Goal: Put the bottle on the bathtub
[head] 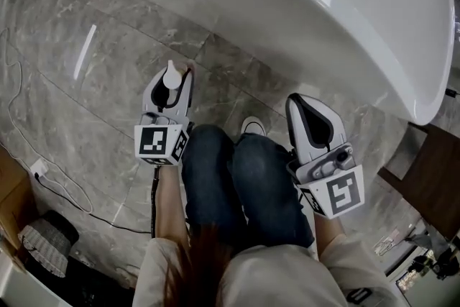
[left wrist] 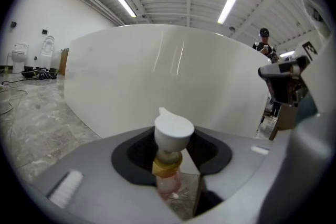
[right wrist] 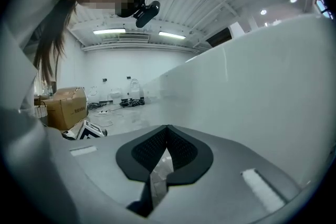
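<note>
The left hand-held gripper (head: 175, 88) is clamped on a small bottle (left wrist: 169, 157). Its jaws press the clear pinkish body from both sides, and the gold collar and white cap stand up above the pads. Just ahead of this hand-held gripper rises the curved outer wall of the white bathtub (head: 287, 3); the bottle is off the tub, over the grey marble floor (head: 86, 83). The right hand-held gripper (head: 302, 104) is held beside the left one, on the other side of the person's jeans-clad knees (head: 244, 183). Its pads are together at the tips with nothing between them. The tub wall is close on its right.
</note>
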A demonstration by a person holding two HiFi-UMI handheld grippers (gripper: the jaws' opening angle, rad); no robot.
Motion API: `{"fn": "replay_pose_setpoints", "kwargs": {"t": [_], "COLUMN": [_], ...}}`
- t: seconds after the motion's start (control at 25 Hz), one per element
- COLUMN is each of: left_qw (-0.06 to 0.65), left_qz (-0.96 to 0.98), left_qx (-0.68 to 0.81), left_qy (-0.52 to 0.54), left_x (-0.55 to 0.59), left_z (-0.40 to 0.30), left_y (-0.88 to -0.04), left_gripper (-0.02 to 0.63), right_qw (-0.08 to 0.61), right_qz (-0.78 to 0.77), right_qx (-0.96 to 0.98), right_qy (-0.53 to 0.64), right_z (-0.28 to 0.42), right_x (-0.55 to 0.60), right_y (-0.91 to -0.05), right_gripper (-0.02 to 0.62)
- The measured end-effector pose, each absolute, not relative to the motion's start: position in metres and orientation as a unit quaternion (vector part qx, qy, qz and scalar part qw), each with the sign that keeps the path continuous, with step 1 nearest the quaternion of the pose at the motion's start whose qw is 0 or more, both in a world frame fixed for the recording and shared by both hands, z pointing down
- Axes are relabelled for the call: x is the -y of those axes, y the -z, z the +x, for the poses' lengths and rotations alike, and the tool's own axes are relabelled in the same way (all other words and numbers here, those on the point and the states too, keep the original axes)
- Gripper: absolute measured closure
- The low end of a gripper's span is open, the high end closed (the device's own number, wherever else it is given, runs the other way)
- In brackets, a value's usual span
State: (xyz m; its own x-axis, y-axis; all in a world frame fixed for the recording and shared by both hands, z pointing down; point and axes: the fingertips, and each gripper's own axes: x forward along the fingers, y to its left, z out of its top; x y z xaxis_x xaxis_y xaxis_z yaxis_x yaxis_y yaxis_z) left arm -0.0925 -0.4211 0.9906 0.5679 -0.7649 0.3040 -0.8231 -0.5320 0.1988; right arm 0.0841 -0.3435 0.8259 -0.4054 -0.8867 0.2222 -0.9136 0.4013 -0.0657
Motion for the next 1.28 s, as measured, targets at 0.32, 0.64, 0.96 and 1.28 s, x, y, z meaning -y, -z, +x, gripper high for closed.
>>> {"fn": "replay_pose_setpoints", "kwargs": {"t": [0.32, 0.64, 0.96, 1.28], "left_qw": [0.153, 0.175, 0.146, 0.121], "left_qz": [0.884, 0.894, 0.92, 0.927], "left_qx": [0.433, 0.407, 0.354, 0.341], "left_qy": [-0.09, -0.066, -0.085, -0.094], "left_x": [0.443, 0.454, 0.45, 0.445], "left_z": [-0.088, -0.068, -0.041, -0.039], "left_y": [-1.034, -1.063, -1.067, -1.067], "left_gripper": [0.397, 0.397, 0.397, 0.397], "right_qw": [0.069, 0.077, 0.075, 0.077], "right_qz": [0.557, 0.564, 0.579, 0.581], "right_qx": [0.826, 0.82, 0.81, 0.809], "right_qy": [-0.05, -0.051, -0.056, -0.049], "right_z": [0.104, 0.11, 0.116, 0.116], "right_x": [0.353, 0.352, 0.356, 0.358], "right_y": [-0.85, -0.873, -0.879, -0.879], "right_gripper": [0.597, 0.597, 0.597, 0.597]}}
